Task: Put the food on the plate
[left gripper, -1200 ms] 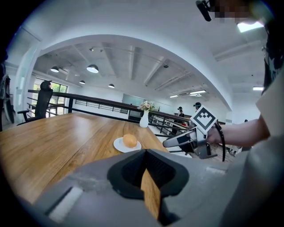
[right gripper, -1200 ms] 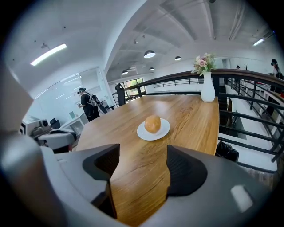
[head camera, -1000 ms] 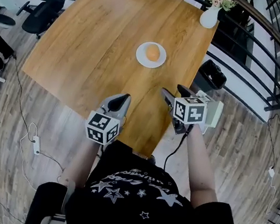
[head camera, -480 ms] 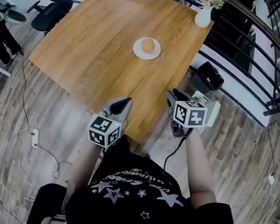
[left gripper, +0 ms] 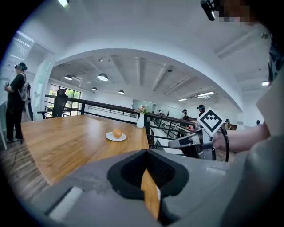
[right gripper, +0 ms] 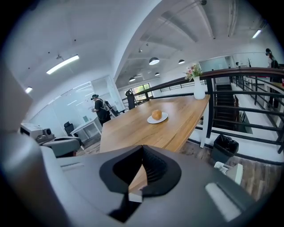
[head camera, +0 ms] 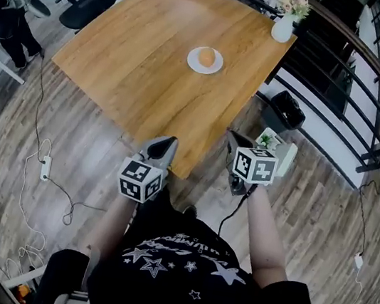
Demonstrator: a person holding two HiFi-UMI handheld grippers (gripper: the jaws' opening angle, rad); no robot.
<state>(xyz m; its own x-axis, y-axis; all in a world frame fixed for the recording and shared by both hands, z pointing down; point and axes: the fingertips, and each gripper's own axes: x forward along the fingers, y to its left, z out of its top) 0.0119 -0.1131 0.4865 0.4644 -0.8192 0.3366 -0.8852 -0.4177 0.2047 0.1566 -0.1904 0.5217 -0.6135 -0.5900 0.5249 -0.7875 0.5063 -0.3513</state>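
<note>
Sitting squarely on the small white plate (head camera: 193, 62), the round orange food (head camera: 206, 57) is found toward the far side of the wooden bench (head camera: 148, 54), and a white vase of flowers (head camera: 283, 26) is seen at the far corner beyond it. Both tongs are held by the bench's near corner, well apart from the plate. The left tongs (head camera: 166, 141) are seen clenched: the jaws are pressed together with only a thin slit between the pads, and nothing is caught in them. The right tongs (head camera: 233, 137) are clamped tight as well, jaws met, nothing gripped, and are held just off the bench's edge above the wood-plank floor (head camera: 90, 145). A black bin (head camera: 288, 112) is spotted on the floor beside the bench's right edge, by the dark railing (head camera: 347, 73). Off to the left, a person in dark clothes (head camera: 9, 18) is seen standing near an office chair (head camera: 92, 1).
</note>
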